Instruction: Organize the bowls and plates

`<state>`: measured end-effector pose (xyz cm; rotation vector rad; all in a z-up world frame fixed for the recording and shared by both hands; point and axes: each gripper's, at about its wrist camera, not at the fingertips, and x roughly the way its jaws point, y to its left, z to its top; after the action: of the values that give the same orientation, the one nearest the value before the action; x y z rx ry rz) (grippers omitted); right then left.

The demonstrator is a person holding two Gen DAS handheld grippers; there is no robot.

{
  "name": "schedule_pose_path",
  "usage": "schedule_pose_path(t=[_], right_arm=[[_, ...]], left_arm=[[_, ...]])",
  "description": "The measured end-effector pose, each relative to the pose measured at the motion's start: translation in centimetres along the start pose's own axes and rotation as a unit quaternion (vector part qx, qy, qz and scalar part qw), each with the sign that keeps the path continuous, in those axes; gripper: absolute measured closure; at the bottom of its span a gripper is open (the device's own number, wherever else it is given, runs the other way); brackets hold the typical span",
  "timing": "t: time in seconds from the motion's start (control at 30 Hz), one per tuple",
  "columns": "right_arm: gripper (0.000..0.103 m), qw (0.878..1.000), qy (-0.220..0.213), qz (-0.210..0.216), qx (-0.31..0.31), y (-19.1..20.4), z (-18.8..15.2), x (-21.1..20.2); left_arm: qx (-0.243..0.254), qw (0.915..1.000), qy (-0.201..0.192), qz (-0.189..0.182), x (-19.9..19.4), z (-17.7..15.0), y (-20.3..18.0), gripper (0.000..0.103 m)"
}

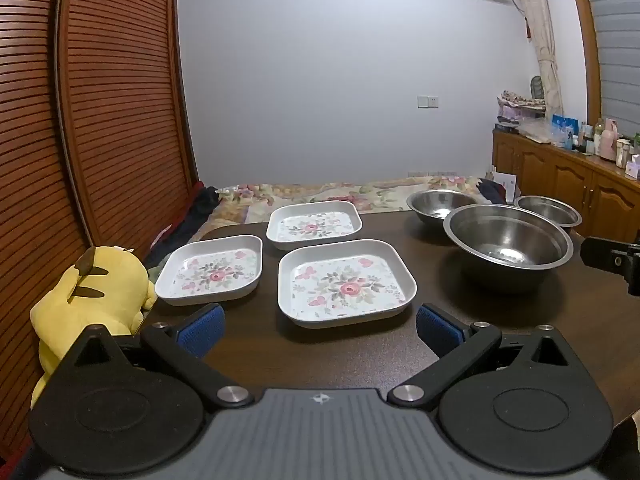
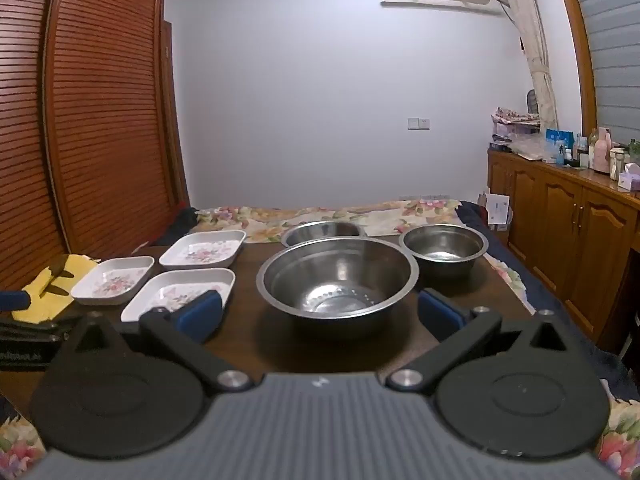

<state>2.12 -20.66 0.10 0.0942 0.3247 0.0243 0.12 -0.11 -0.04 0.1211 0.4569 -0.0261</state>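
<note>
L gripper & R gripper both hanging wide open, holding nothing. Risks: steel bowls slipping from pads, clanging; plates sliding off table edge.

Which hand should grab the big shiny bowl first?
Probably the right. Its open gripper faces the big steel bowl head on, fingers either side. The left gripper is lined up on a flowered plate instead, with the bowl off to its side.
</note>
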Motion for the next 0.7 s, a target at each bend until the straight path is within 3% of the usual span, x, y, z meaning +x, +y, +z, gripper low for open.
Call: schedule_pose_path(t=[0.7], right_arm=[[0.0,1.0,0.004,-0.003,0.001,-0.16,-0.42,0.01]], left_arm=[[-0.006,0.9999,-0.009,-0.001,-0.05,0.06,0.17,0.0]])
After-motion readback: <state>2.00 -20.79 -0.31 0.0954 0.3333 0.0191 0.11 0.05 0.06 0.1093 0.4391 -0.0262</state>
